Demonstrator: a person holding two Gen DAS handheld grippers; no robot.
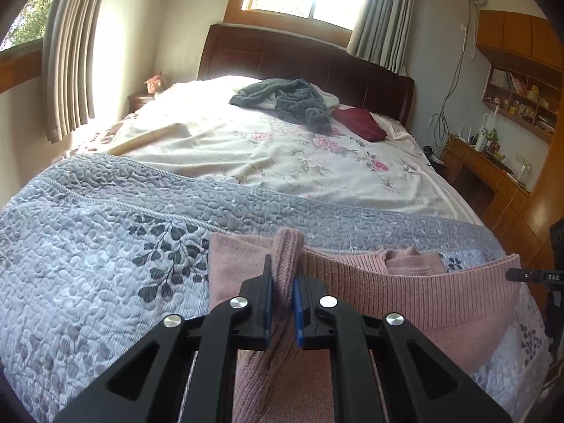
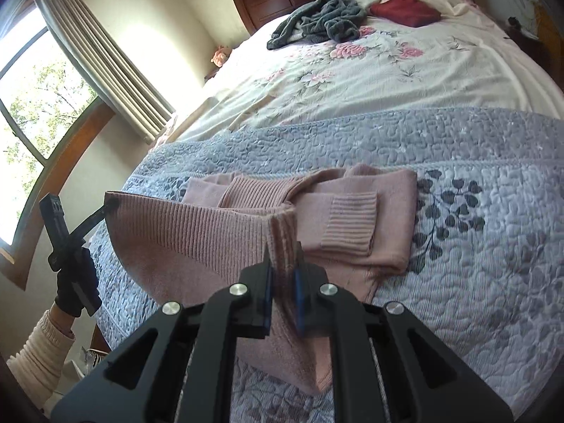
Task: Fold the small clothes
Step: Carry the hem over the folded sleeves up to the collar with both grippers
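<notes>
left gripper (image 1: pixel 283 282) pinches the pink sweater (image 1: pixel 405 303) hem, jaws nearly closed on it; right gripper (image 2: pixel 283 275) likewise clamps the hem, sweater spread ahead on the grey quilt (image 2: pixel 476 246).

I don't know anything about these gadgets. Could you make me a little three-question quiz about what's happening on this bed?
1. True or false: the left gripper is open and holds nothing.
2. What lies nearest the headboard? A) the pink sweater B) a dark grey garment and a dark red one C) a towel stack
3. Fill in: the sweater rests on a grey-blue ___ with a leaf pattern.

Key
1. False: both it and the right gripper are shut on the sweater's ribbed hem, each holding one end.
2. B
3. quilt
</notes>
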